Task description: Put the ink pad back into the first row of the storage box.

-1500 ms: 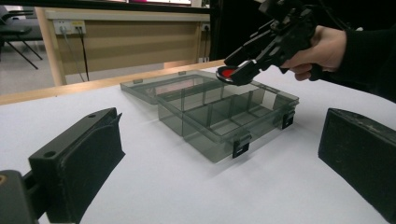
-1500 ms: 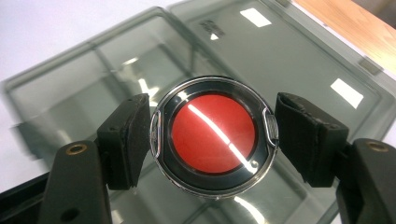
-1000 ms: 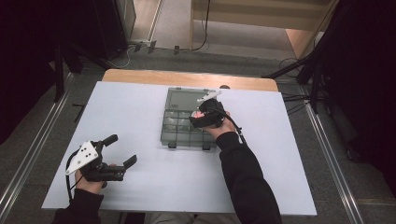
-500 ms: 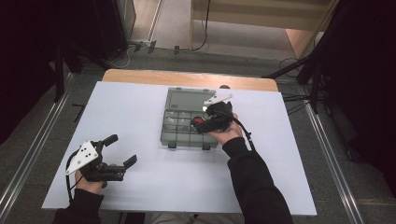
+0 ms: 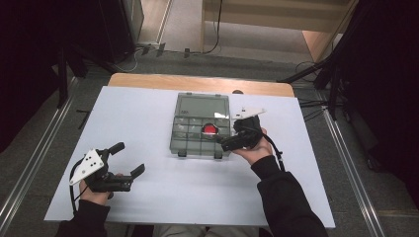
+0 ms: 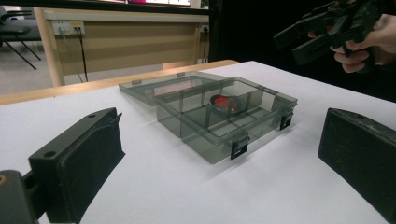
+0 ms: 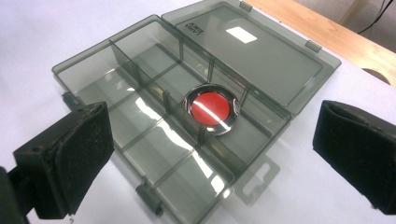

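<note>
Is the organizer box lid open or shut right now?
Open. The lid lies folded back flat on the table behind the box, and the compartments stand uncovered, with the red disc resting in one.

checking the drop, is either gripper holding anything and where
Nothing is held: the round red chrome-rimmed disc lies in the smoky clear plastic organiser box.

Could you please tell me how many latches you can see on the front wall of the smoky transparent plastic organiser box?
2: both black latches hang on the box's front wall, one toward its left end, one toward its right end.
</note>
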`<state>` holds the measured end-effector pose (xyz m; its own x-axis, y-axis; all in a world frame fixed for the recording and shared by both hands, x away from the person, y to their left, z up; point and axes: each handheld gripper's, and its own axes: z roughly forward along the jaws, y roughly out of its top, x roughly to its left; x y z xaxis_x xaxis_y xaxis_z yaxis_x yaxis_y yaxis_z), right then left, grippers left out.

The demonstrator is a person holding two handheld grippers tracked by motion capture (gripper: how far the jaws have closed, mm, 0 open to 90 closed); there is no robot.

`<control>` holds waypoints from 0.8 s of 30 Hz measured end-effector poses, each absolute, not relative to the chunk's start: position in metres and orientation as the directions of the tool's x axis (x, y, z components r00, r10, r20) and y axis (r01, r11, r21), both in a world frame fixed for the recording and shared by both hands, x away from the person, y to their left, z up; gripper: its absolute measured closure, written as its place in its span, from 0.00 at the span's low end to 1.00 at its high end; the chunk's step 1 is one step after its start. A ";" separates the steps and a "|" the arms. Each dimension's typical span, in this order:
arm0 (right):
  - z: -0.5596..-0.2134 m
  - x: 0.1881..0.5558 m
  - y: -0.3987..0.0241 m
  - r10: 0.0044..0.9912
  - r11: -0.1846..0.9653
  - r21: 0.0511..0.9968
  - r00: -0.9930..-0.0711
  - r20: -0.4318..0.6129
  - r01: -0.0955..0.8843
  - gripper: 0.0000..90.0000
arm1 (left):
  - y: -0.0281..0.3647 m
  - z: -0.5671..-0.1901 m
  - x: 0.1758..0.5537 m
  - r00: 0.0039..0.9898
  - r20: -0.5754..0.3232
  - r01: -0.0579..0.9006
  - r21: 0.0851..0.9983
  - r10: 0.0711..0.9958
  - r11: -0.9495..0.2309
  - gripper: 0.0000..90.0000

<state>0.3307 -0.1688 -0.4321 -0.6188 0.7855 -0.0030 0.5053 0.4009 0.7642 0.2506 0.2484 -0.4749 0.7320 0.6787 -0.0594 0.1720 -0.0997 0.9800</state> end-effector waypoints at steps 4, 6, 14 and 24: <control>-0.432 0.322 -0.178 0.787 0.395 0.763 -0.617 0.006 0.511 0.00 | 0.248 -0.475 0.251 0.732 -0.058 0.172 0.980 0.679 -0.102 0.00; -0.434 0.317 -0.183 0.790 0.380 0.772 -0.612 0.014 0.509 0.00 | 0.248 -0.475 0.251 0.731 -0.059 0.173 0.980 0.680 -0.101 0.00; -0.447 0.296 -0.202 0.805 0.351 0.778 -0.593 0.034 0.521 0.00 | 0.248 -0.475 0.251 0.732 -0.057 0.172 0.980 0.679 -0.103 0.00; -0.459 0.263 -0.227 0.816 0.288 0.826 -0.576 0.052 0.484 0.00 | 0.247 -0.475 0.251 0.732 -0.056 0.171 0.980 0.679 -0.104 0.00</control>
